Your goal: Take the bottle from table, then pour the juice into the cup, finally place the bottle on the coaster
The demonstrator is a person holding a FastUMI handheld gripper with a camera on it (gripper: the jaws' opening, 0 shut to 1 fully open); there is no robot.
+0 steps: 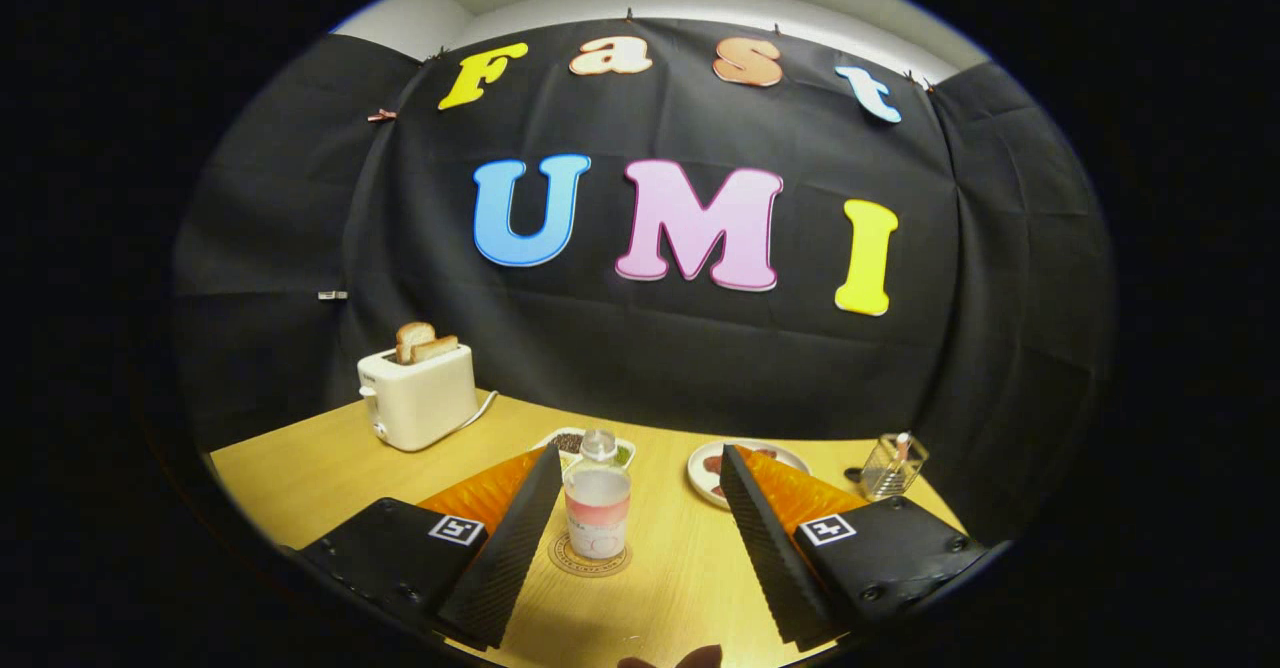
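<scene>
clear plastic bottle (597, 498) upright on round coaster (590, 555), cap up, long axis vertical, mostly empty. beyond bottle: toaster (418, 395) holding bread. gripper (640, 468) wide open, grasping nothing, fingers flanking bottle without touching.

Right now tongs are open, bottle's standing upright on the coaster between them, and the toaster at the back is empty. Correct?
Not quite. The toaster isn't empty: the gripper view shows two slices of toast sticking out of its top. The rest holds: the tongs are open, and the bottle stands upright on the coaster between the fingers, neither touching it.
</scene>
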